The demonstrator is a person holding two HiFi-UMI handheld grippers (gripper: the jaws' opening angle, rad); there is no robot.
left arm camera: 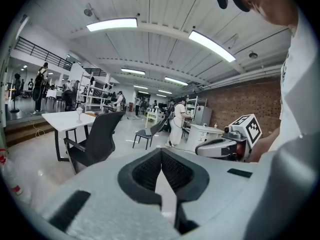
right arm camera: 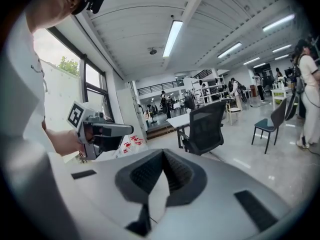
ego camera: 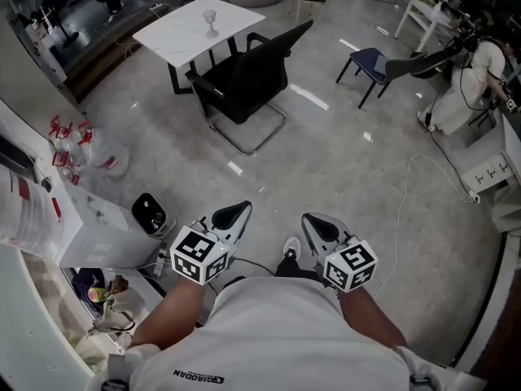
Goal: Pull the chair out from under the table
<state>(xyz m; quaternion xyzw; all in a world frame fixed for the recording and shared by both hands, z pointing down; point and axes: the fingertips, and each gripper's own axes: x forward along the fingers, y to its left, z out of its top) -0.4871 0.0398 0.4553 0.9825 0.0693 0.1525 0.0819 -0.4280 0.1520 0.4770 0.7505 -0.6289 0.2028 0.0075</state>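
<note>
– While we look down past the white shirt, the left tool and the right tool sit low in the picture. Both have their jaws pressed together with nothing between them.

– Any writing down there?

– Each marker cube shows black-and-white squares and no words. There's small dark print on the shirt, upside down from here, and I won't vouch for the letters. Off to the left, white bags carry red lettering, too small to read.

– And the chair?

– The black chair is well apart from both tools, across the grey floor. Its backrest faces us and it's drawn up at the near corner of the white surface.

– Is it tucked under?

– Can't tell! The backrest hides the front of the seat, so how far it reaches beneath the surface is anyone's call. A glass stands upright on top.

– Beyond that?

– A blue chair stands alone, and a person in white is half cut off at the right edge.
</note>
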